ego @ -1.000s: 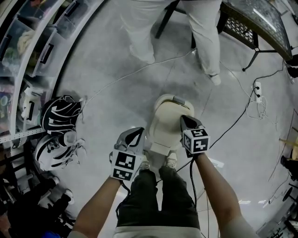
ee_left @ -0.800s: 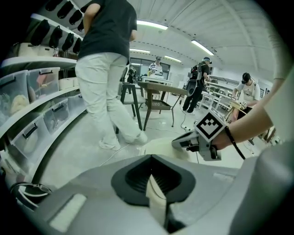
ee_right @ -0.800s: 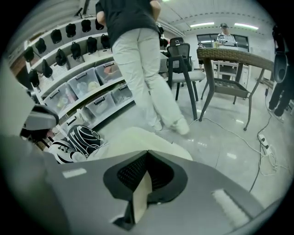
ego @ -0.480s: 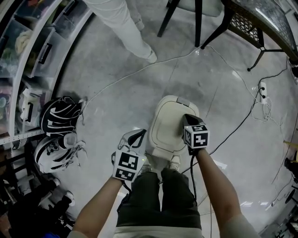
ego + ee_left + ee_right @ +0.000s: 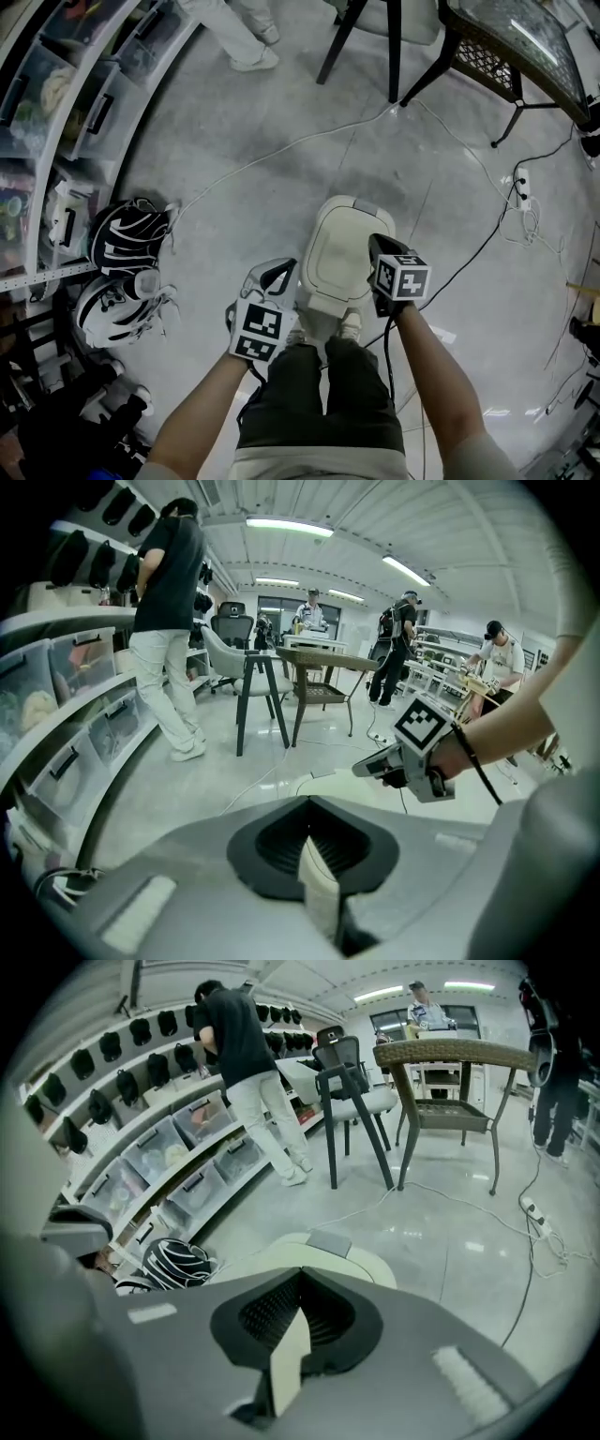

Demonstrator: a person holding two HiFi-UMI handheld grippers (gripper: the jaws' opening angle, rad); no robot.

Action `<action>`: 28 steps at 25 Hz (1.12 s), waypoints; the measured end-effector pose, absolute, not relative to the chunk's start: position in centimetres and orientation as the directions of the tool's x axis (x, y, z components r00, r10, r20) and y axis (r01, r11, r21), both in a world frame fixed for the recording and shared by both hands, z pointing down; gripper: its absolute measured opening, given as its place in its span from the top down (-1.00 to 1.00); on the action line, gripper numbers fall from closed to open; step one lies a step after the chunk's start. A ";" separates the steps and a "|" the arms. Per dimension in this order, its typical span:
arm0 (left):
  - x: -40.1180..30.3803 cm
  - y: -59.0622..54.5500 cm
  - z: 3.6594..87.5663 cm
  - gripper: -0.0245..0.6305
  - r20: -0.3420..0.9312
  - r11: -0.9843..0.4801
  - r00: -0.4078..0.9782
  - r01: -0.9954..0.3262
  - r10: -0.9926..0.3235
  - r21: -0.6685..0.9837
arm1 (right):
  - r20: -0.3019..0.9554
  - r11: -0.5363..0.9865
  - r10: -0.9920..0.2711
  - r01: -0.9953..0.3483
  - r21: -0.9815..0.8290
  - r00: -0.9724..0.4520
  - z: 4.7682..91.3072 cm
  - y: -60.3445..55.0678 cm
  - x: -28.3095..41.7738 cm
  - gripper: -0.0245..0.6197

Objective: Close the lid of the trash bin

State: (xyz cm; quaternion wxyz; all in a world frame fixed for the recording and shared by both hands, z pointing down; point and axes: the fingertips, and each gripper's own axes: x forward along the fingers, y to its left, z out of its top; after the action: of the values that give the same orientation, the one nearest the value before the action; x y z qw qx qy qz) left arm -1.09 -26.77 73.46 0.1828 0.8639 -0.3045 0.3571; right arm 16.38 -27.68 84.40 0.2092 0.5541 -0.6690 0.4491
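Note:
The cream trash bin (image 5: pixel 341 255) stands on the floor right in front of the person's shoes, and its lid (image 5: pixel 339 251) lies flat on it. My right gripper (image 5: pixel 378 247) is shut and sits over the lid's right edge; contact is unclear. My left gripper (image 5: pixel 273 275) is shut, holds nothing, and hangs just left of the bin, apart from it. In the right gripper view the lid (image 5: pixel 323 1252) with its grey tab (image 5: pixel 327 1239) shows just beyond the jaws. The left gripper view shows the right gripper (image 5: pixel 378 767) ahead.
Two black-and-white helmets (image 5: pixel 127 232) lie at the left beside shelves of plastic drawers (image 5: pixel 58 89). A chair's legs (image 5: pixel 394 49) and a wicker table (image 5: pixel 514 39) stand ahead. A white cable (image 5: pixel 281 148), a black cable (image 5: pixel 478 246) and a power strip (image 5: pixel 520 187) lie on the floor.
The lid came down from a tilted stand to lying flat, with the right gripper following it. The person in white trousers walked off toward the upper left.

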 end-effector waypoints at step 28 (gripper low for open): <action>-1.1 -21.9 27.6 0.92 0.332 -0.799 0.739 -0.595 -0.587 -0.088 | 0.249 0.321 -0.883 -0.899 -0.298 -0.398 23.7 -17.1 11.2 0.91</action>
State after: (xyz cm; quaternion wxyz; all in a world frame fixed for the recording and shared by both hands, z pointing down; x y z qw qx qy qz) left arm -1.13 -21.91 27.58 0.0118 0.9323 -0.3170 0.1739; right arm 11.18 -17.07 23.71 0.0201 0.5482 -0.8125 0.1972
